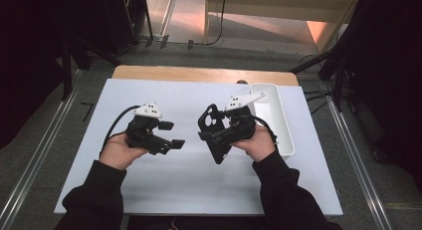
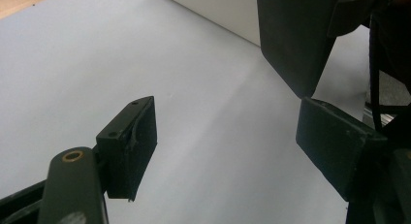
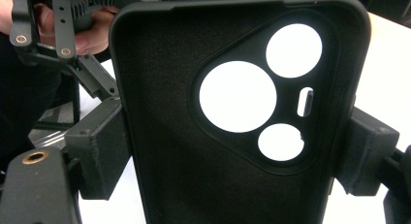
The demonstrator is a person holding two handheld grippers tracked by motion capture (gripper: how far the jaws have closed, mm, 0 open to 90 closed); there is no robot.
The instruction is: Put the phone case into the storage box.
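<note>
White table [image 1: 164, 185], largest thing here, all places given from it. Long white tray [image 1: 276, 121] along right edge of table, touching it. Above middle of table, slightly to the right: right gripper [image 1: 215, 135], clamped on black phone case [image 1: 213, 133], pads pressing both long sides. Case [image 3: 232, 136] held clear of table top, standing about upright, inner side toward right gripper view, three round holes and one small slot near upper end. Above middle of table, slightly to the left: left gripper [image 1: 171, 135], released, nothing between pads, pointing across table toward case. Jaws wide apart in left gripper view [image 2: 228, 146], bare table surface visible between them, dark edge of case [image 2: 293, 40] just beyond, not touching pads. Hands and dark sleeves at near edge of table.
</note>
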